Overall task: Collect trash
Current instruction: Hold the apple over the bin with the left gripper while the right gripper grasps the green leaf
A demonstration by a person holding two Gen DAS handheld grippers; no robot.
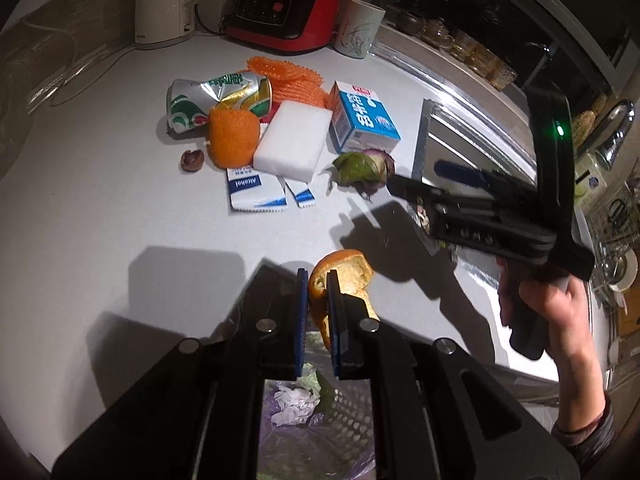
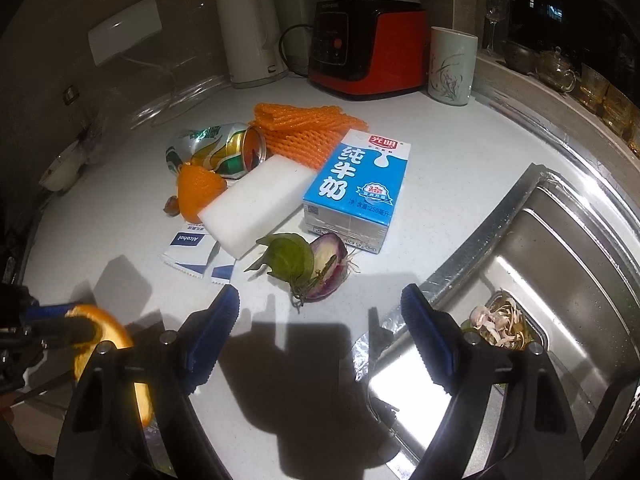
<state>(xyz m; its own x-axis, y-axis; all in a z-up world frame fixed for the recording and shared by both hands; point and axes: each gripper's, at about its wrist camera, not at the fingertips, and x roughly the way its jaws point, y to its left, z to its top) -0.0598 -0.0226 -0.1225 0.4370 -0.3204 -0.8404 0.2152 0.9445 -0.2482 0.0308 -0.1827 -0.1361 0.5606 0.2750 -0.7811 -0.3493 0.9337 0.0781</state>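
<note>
Item: orange peel [image 1: 344, 280] — pinched in the closed left claw [image 1: 318, 304], above the lined bin [image 1: 304, 412] at the worktop [image 1: 100, 200] edge.
Right claw [image 2: 320, 320] wide open, empty — advisable to centre the peel over the bin before letting go.

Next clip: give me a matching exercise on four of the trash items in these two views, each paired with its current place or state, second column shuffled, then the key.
Items
1. orange peel piece
2. milk carton
3. crushed can
4. onion scrap with leaf

Places or states
A. lying on its side, open end toward the white foam block
B. clamped in the left claw above the trash bin
C. on the counter just ahead of the open right claw
D. lying with its blue printed face up, in front of the orange foam net

Pairs: 1-B, 2-D, 3-A, 4-C
</note>
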